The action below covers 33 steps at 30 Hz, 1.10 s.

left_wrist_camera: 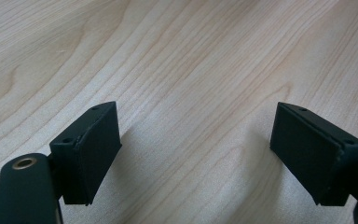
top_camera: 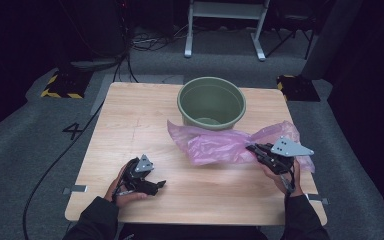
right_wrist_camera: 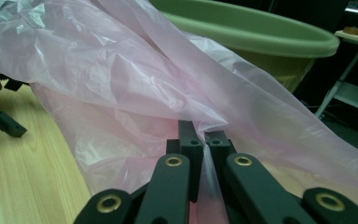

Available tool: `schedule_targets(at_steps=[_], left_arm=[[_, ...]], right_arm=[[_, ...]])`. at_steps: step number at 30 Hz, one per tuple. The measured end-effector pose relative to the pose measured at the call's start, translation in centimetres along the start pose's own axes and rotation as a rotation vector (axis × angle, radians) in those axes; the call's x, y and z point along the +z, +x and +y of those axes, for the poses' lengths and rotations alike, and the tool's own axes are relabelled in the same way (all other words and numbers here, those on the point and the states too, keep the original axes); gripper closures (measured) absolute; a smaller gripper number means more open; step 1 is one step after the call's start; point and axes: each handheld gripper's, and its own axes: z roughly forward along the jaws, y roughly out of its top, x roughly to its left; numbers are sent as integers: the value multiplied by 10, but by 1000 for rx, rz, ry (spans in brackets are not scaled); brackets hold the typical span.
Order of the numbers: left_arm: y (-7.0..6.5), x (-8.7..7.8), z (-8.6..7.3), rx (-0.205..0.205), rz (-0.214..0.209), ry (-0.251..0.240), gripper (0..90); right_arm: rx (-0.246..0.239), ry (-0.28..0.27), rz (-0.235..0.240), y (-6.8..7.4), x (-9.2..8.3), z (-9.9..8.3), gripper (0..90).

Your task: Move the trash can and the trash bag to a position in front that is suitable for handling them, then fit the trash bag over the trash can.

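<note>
The right gripper [right_wrist_camera: 204,140] pinches the pink plastic bag [right_wrist_camera: 121,84] (green bucket [right_wrist_camera: 270,42] just beyond); the left gripper [left_wrist_camera: 196,149] rests with jaws spread, nothing between them.

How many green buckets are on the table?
1. The green bucket stands at the table's far middle, right behind the pink plastic bag.

Left black two-jaw tool [top_camera: 161,184] sits low at the near-left, held in the left hand [top_camera: 125,192], jaws wide apart with nothing between them, pointing right in the high view. Right black two-jaw tool [top_camera: 250,147], held in the right hand [top_camera: 282,180], points left and slightly away, jaws pinched together. Both dark-sleeved forearms come in from the near edge, well apart.
</note>
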Motion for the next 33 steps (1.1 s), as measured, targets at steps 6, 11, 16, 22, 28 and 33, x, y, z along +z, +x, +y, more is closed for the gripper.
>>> schedule_targets(at_steps=[6,11,16,22,28,33], left_arm=[[0,0,0,0,0,0,155],[0,0,0,2,2,0,155],[0,0,0,-1,4,0,155],[0,0,0,-1,4,0,155],[0,0,0,-2,1,0,154],[0,0,0,-1,-3,0,153]], right_arm=[[-5,-16,-9,-3,-3,8,900],[-12,-22,-16,-5,-3,13,900],[-15,-26,-21,-7,-3,17,900],[-19,-37,-31,-10,-6,24,900],[-28,-48,-46,-11,-13,30,900],[-25,-56,-69,-15,-17,34,900]])
